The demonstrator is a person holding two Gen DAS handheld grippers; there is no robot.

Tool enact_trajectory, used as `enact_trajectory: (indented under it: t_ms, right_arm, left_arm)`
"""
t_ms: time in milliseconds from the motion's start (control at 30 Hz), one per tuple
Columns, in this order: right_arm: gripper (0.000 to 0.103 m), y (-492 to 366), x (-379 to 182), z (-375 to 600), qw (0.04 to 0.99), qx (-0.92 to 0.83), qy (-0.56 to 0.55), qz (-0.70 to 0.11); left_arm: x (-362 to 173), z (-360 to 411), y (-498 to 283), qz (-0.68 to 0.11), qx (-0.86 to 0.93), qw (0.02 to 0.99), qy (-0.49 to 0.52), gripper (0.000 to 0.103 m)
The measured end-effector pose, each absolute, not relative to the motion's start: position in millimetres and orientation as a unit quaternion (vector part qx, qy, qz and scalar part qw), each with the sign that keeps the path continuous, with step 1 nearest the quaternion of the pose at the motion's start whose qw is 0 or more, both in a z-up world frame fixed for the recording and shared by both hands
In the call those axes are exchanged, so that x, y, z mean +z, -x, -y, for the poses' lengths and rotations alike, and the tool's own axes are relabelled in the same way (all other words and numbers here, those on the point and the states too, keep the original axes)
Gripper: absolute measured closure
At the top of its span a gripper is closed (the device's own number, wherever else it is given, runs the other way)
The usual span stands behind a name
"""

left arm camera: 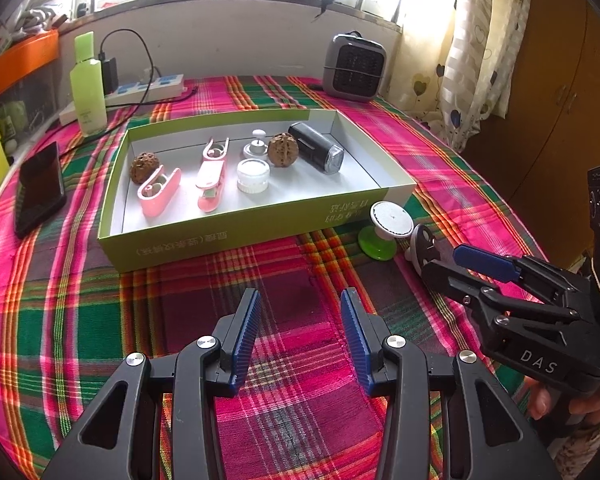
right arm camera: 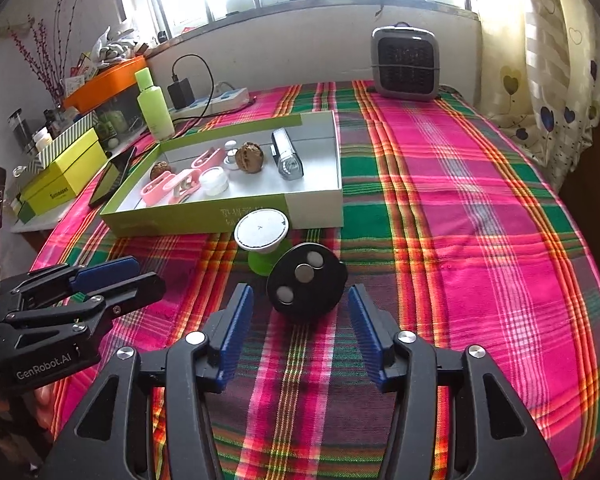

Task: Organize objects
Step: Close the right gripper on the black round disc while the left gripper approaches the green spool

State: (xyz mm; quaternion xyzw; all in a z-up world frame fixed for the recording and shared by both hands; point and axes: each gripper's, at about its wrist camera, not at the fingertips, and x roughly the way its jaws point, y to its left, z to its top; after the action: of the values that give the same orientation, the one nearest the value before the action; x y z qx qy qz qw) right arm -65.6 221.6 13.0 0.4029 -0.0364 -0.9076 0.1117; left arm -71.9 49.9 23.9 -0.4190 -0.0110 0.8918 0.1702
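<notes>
- Plaid woven cloth [right arm camera: 440, 208] in pink, green and orange, soft and slightly rumpled, over the surface.
- Shallow rectangular card box [left arm camera: 236, 236], lime-green outside, matt pale grey inside, long axis running left to right in the left wrist view.
- Inside the box: two wrinkled brown walnuts [left arm camera: 283, 149], two glossy pink plastic clips [left arm camera: 160, 192] lying lengthwise toward the near wall, a ribbed white round jar [left arm camera: 253, 175], a small white knob [left arm camera: 257, 145], and a black cylinder [left arm camera: 316, 152] on its side, silver end pointing toward the near right corner.
- Just outside the near wall: a white disc on a green base [right arm camera: 262, 236], tilted, flat face turned up and toward the camera.
- Touching it, a black round disc [right arm camera: 307, 282] with three metal studs, propped on edge, studded face toward the right tongs [right arm camera: 300, 320].
- Right tongs spread apart, ribbed blue pads either side of the black disc, not pressing it; nothing gripped.
- Left tongs [left arm camera: 298, 334] partly open above bare cloth, empty.
</notes>
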Motion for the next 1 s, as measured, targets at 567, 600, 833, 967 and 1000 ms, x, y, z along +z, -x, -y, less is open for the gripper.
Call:
enact_trajectory:
  t_ms: [567, 600, 833, 967, 1000]
  right_arm:
    - [0.051, 88, 4, -216, 0.088, -0.897, -0.433, -0.018]
    - [0.051, 88, 4, -217, 0.087, -0.897, -0.433, -0.020]
    - [0.051, 89, 4, -223, 0.092, -0.897, -0.433, -0.022]
    - [0.061, 89, 5, -225, 0.100, -0.897, -0.431, -0.019]
    - [0.061, 89, 5, -226, 0.100, -0.897, -0.431, -0.020]
  left_arm:
    - [22, -54, 81, 0.010, 0.888, 0.173, 0.426, 0.063]
    - [22, -55, 81, 0.009, 0.887, 0.174, 0.427, 0.063]
    - [20, -62, 86, 0.007, 0.884, 0.184, 0.430, 0.063]
    - [20, -66, 88, 0.007, 0.883, 0.186, 0.431, 0.063]
    - [20, -68, 89, 0.007, 0.882, 0.187, 0.432, 0.063]
